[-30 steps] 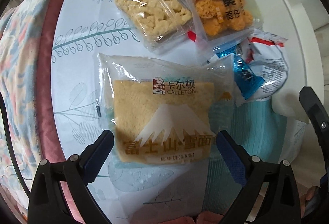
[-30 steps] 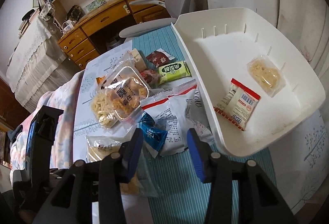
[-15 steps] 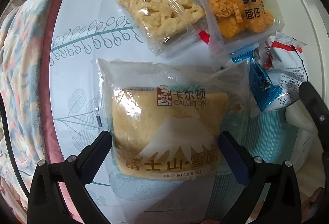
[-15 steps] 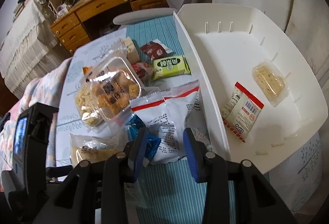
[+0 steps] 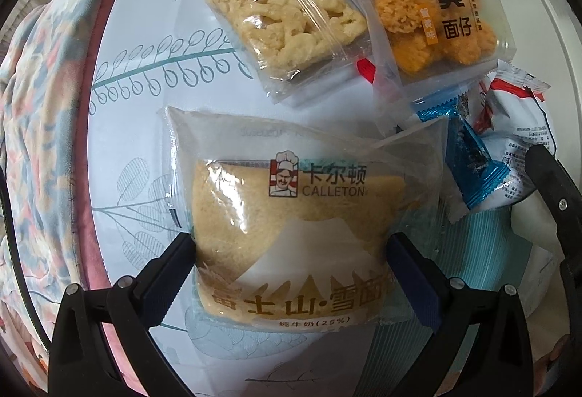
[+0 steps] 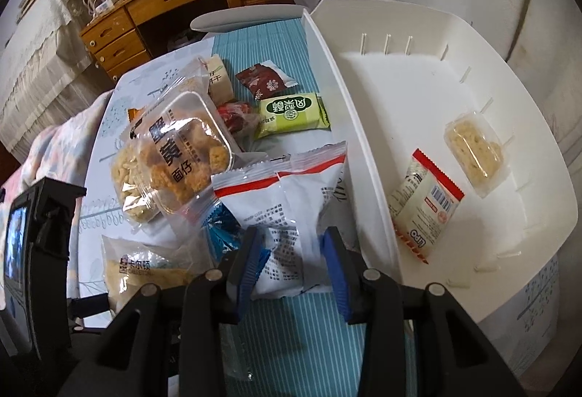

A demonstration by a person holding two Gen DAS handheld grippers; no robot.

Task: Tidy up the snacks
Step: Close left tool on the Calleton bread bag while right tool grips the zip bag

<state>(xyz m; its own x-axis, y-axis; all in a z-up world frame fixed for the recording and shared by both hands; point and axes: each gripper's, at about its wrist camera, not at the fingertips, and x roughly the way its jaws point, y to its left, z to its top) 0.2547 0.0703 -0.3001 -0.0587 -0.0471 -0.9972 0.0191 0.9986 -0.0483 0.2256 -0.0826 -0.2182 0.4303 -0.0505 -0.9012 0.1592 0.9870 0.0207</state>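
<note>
Left gripper (image 5: 291, 258) points down over the bread packet (image 5: 291, 226), a clear bag printed CALLETON that lies flat on the tablecloth (image 5: 145, 106). Its jaws stand wide, one on each side of the packet, with the pads at the packet's edges; firm contact cannot be confirmed. Right gripper (image 6: 291, 262) is tilted downward over a white packet with a red stripe (image 6: 287, 215). Its jaws are partly apart and straddle the lower end of that packet; whether the pads press on it cannot be told. A blue wrapper (image 6: 218, 233) lies just beside the white packet, partly under it. Beyond these lie a tray of orange crackers (image 5: 433, 7) and a clear pack of pale puffed bars (image 5: 280, 15), overlapping each other. A green packet (image 6: 294, 113) and a dark red packet (image 6: 265, 80) lie farther back. To the right stands a white bin (image 6: 363, 106) holding a red-edged packet (image 6: 425, 200) and a small clear pack (image 6: 473, 149).
</note>
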